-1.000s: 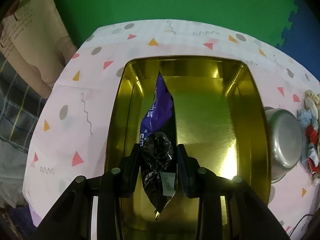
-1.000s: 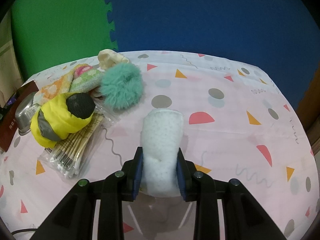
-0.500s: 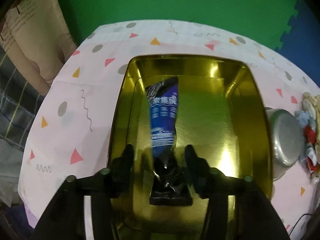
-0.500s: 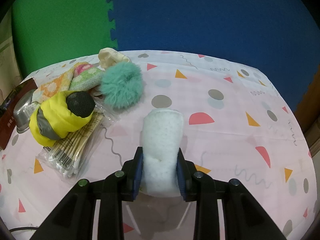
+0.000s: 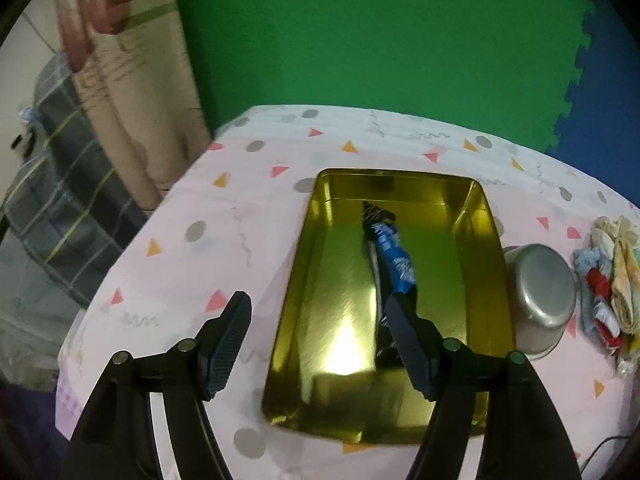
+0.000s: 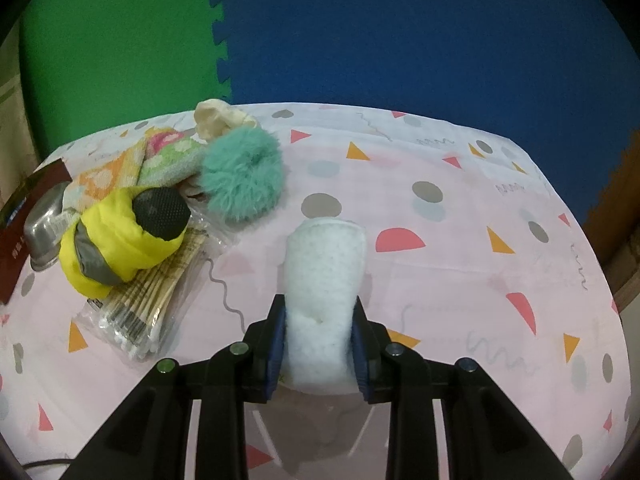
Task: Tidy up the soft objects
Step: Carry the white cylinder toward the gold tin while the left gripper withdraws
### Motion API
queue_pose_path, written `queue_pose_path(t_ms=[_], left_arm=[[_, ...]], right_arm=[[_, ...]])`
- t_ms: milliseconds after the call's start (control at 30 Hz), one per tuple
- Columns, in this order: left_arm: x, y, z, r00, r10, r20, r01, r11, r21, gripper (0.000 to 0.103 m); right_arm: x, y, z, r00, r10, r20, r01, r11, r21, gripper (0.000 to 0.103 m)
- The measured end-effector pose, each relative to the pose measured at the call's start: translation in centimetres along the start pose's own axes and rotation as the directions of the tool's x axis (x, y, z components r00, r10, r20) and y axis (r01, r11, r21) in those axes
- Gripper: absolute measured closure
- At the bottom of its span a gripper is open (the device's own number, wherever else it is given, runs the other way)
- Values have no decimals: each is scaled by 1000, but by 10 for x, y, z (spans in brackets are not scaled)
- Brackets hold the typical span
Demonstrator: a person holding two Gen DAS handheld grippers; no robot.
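Note:
In the left wrist view a gold metal tray (image 5: 476, 216) sits on the patterned tablecloth, and a blue and black soft pouch (image 5: 390, 252) lies in it. My left gripper (image 5: 320, 328) hovers above the tray's near left side, its jaws opening with nothing between them. In the right wrist view my right gripper (image 6: 319, 320) is shut on a white fluffy pad (image 6: 324, 276) that rests on the cloth. To its left lie a teal fluffy scrunchie (image 6: 242, 180), a yellow rolled bundle with a black end (image 6: 120, 236), patterned cloths (image 6: 160, 160) and a cream cloth (image 6: 216, 118).
An upturned steel bowl (image 5: 540, 292) stands right of the tray, with a heap of coloured cloths (image 5: 608, 280) beyond it. A bag of cotton swabs (image 6: 148, 304) lies under the yellow bundle. A dark red box (image 6: 16, 236) stands at the table's left edge.
My left gripper let go of the pouch, which now lies in the tray. The jaws spread wide and the gripper rose and pulled back. The right gripper kept still on the white pad.

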State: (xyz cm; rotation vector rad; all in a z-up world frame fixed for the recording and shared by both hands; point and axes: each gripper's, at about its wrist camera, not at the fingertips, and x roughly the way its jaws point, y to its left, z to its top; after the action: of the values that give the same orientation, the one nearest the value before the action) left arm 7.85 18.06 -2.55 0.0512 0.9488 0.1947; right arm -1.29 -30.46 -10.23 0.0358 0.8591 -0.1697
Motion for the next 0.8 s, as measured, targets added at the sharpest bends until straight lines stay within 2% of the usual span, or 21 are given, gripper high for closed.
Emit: queue_pose_path(t_ms=[267, 467, 667, 800], left_arm=[[-11, 16, -35, 999, 39, 14, -37, 996, -75, 35], [-20, 25, -45, 996, 72, 52, -67, 993, -95, 35], [-19, 42, -47, 995, 79, 61, -70, 988, -139, 35], [-19, 55, -48, 991, 114, 66, -102, 982, -160, 35]], right_arm=[[-28, 12, 1, 1000, 3, 21, -3, 1000, -6, 74], [-68, 34, 21, 996, 31, 88, -29, 999, -32, 74], [-100, 97, 46, 980, 146, 134, -128, 983, -135, 74], [-108, 153, 55, 956, 264, 127, -237, 952, -194, 74]])
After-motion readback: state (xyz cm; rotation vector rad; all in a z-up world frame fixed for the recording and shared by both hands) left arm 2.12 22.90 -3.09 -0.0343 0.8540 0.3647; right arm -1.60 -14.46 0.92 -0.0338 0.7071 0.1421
